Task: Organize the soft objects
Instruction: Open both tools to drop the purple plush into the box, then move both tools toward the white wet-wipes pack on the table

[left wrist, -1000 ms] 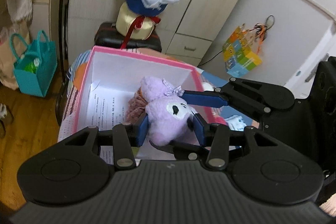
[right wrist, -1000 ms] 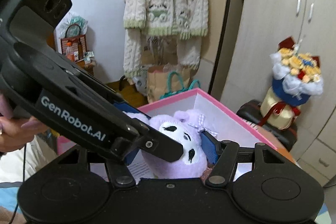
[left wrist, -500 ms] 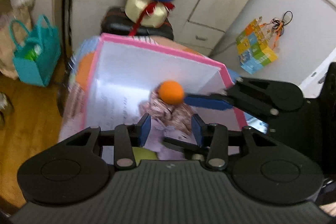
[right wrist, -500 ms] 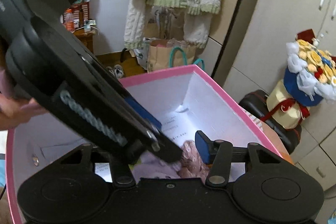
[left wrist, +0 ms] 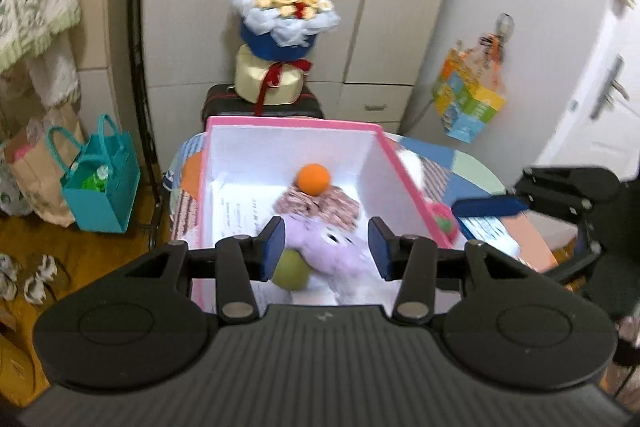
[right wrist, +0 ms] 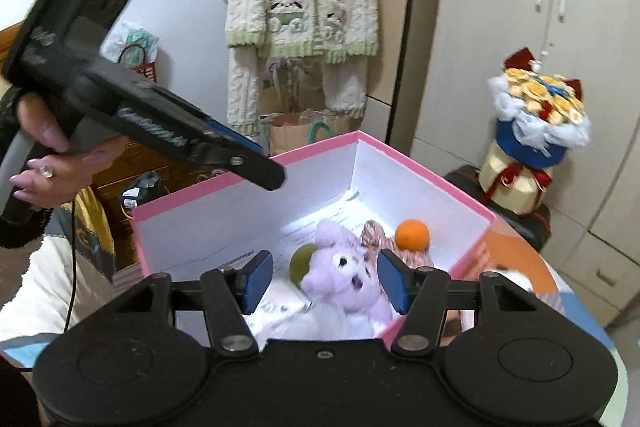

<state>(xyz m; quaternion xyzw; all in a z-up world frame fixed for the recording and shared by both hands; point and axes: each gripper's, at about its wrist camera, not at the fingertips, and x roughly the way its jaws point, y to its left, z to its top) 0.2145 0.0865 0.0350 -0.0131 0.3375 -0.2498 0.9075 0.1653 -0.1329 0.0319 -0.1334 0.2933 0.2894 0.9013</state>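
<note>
Purple plush (right wrist: 348, 275) sits in our pink box (right wrist: 432, 167); both grippers, left (left wrist: 326, 247) and right (right wrist: 325, 281), are opening, empty. Next we grab another softie outside.

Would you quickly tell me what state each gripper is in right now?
Left gripper: open, jaws opening, holding nothing.
Right gripper: open, jaws opening, holding nothing.

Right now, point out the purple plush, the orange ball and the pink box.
purple plush (right wrist: 347, 277), right wrist view, on its face.
orange ball (right wrist: 412, 235), right wrist view, centre.
pink box (left wrist: 292, 121), left wrist view, far rim.
</note>
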